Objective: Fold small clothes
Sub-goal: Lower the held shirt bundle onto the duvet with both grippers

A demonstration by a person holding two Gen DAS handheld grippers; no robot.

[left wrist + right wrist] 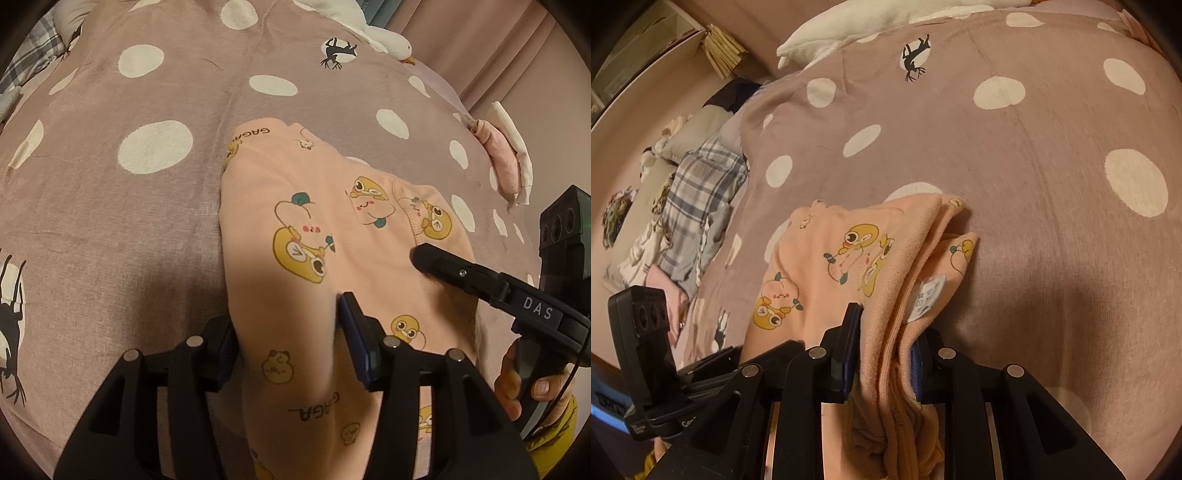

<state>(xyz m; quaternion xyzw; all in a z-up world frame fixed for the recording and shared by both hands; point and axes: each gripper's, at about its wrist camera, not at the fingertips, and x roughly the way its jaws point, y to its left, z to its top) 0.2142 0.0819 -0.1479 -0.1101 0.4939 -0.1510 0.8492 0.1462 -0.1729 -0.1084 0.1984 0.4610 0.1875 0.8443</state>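
A small peach garment (314, 229) with cartoon prints lies partly folded on the mauve polka-dot blanket (147, 92). My left gripper (286, 328) is shut on its near edge, cloth bunched between the fingers. My right gripper (882, 332) is shut on the garment's (831, 258) other edge, several layers and a white care label (925, 299) showing between its jaws. In the left wrist view the right gripper (424, 256) reaches in from the right, its tip resting on the cloth.
A folded pink and white garment (506, 158) lies at the blanket's right edge. A white goose plush (373, 33) sits at the far side. Plaid bedding (698, 192) and pillows lie at the left. The blanket (1034, 221) spreads wide to the right.
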